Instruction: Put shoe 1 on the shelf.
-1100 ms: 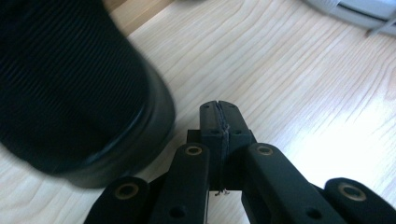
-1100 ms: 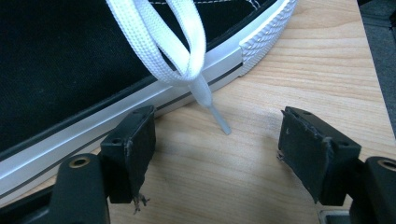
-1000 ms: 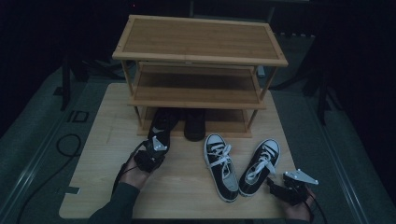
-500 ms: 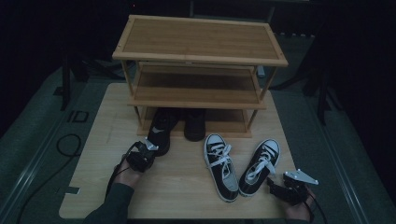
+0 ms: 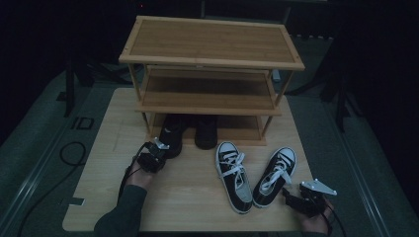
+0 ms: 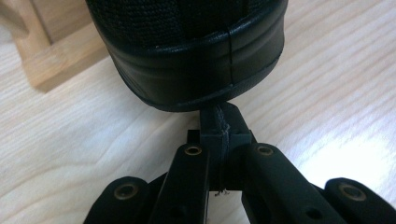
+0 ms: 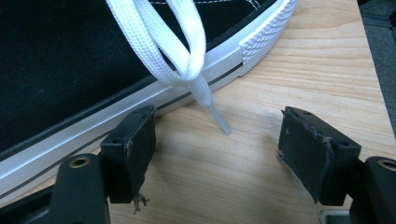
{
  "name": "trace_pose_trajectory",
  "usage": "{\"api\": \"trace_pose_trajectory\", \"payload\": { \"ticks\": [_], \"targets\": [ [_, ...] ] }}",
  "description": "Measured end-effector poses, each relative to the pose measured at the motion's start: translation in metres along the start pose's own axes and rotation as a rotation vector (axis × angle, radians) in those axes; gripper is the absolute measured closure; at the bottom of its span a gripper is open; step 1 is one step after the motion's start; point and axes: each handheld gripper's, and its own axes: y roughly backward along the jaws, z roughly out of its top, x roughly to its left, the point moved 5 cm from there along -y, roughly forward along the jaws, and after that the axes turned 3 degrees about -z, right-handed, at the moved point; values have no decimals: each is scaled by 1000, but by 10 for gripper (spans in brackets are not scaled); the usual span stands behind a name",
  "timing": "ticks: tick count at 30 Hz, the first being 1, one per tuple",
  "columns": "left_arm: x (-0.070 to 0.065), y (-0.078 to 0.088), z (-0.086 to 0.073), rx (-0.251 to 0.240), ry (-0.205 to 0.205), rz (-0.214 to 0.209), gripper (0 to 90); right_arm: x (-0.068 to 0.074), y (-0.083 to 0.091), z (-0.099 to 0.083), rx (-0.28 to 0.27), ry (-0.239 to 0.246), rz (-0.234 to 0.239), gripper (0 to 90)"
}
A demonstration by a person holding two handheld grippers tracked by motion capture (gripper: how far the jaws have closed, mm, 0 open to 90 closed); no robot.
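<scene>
You are at the pushing step, by the look of it: your left gripper has its jaws clenched together with nothing between them, and their joined tips sit against the heel of the left black shoe, as the left gripper view shows with the heel pressing right down on the tips; that shoe stands half under the bottom shelf of the wooden rack, its toe inside and its heel out on the table, just beside a second black shoe that sits deeper in; the next move, I judge, calls for a straight, level shove along the shoe's length, kept low on the sole rim so the tips do not slip under or off to one side, and clear of the rack's post at the shoe's side; your right gripper rests released, jaws wide apart, at the near right corner; between them lies only the lace tip of the right sneaker, whose white sole runs just beside one jaw; the other sneaker lies near it, between the two grippers.
</scene>
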Motion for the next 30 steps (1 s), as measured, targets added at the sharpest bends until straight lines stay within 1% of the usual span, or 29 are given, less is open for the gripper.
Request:
{"api": "trace_pose_trajectory", "payload": {
  "ticks": [1,2,3,4,7,8,9,11,14,15,19,22,25,26,30],
  "targets": [
    [0,0,0,0,0,0,900,0,0,0,0,0,0,271],
    [-2,-1,6,-4,1,0,900,0,0,0,0,0,0,271],
    [-2,-1,6,-4,1,0,899,0,0,0,0,0,0,271],
    [-3,-2,9,-9,1,-2,900,0,0,0,0,0,0,271],
    [-7,-5,21,-10,-20,-1,900,0,0,0,0,0,0,271],
    [-11,-9,30,-5,-27,-5,900,0,0,0,0,0,0,271],
    [-11,-9,30,-5,-27,-5,900,0,0,0,0,0,0,271],
    [-15,-15,36,9,-34,-7,900,0,0,0,0,0,0,271],
    [-23,-26,40,28,-49,-16,900,0,0,0,0,0,0,271],
    [-26,-29,42,23,-44,-18,900,0,0,0,0,0,0,271],
    [-26,-30,45,26,-46,-22,900,0,0,0,0,0,0,271],
    [-24,-32,48,26,-28,-25,900,0,0,0,0,0,0,271],
    [-23,-33,49,31,-32,-29,900,0,0,0,0,0,0,271],
    [-22,-33,51,39,-30,-35,900,0,0,0,0,0,0,271],
    [-20,-34,53,42,-20,-42,900,0,0,0,0,0,0,271]
  ]
}}
